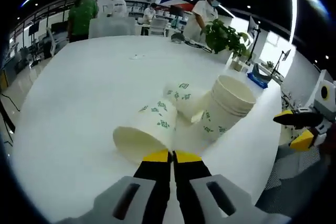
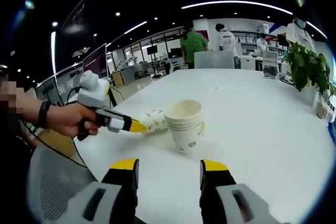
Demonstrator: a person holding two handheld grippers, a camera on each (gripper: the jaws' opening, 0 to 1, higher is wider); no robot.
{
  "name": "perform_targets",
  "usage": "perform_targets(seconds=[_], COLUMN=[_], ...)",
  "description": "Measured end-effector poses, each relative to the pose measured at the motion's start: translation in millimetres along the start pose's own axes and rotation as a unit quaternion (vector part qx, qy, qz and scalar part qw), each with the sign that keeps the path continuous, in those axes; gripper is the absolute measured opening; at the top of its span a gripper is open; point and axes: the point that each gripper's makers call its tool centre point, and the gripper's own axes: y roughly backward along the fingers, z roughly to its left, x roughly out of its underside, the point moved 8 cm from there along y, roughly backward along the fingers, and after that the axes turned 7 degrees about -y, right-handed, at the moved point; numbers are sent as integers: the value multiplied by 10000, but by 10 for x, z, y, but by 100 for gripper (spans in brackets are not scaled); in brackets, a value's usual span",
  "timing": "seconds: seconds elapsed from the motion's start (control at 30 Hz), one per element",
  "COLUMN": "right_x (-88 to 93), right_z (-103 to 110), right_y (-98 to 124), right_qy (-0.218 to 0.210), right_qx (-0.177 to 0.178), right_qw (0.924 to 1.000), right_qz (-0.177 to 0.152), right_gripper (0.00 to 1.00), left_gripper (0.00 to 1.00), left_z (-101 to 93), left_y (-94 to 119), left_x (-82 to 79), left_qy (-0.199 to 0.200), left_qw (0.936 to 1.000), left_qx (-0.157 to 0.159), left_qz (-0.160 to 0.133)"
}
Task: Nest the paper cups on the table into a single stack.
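Observation:
A stack of nested paper cups (image 1: 227, 104) (image 2: 185, 124) with green print stands on the white table (image 1: 94, 82) (image 2: 257, 124). Beside it, one paper cup (image 1: 146, 134) (image 2: 154, 120) lies on its side, mouth toward me. My left gripper (image 1: 171, 156) (image 2: 135, 126) is shut, and its yellow tips meet that cup's rim. A second loose cup (image 1: 181, 97) lies between that cup and the stack. Short of the stack, my right gripper (image 2: 169, 166) (image 1: 298, 129) is held open with nothing between its fingers.
A potted plant (image 1: 226, 35) (image 2: 307, 66) stands at the table's far right edge. Several people (image 1: 81, 17) (image 2: 193, 45) and chairs are at the far end. A hand (image 2: 63, 119) holds the left gripper near the table's edge.

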Motion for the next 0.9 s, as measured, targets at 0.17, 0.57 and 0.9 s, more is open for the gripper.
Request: perform_targets(seconds=[0.17,0.57,0.9], right_x=[5,8,-11], right_z=[-4,-35,-41], right_y=[-7,-10,20], right_qy=[20,-4,-67], right_qx=[4,39,80], right_qw=[10000,10000,9999], right_qz=[8,-7,-82], right_gripper=[48,50,50], left_gripper=[0,0,0], left_z=[-36,-69,-75], left_y=[145,401,541], left_x=[9,-154,-418], left_qy=[-129,-967,-1240], left_qw=[9999,9950,9921], left_qx=[39,208,171], left_qz=[34,122,-77])
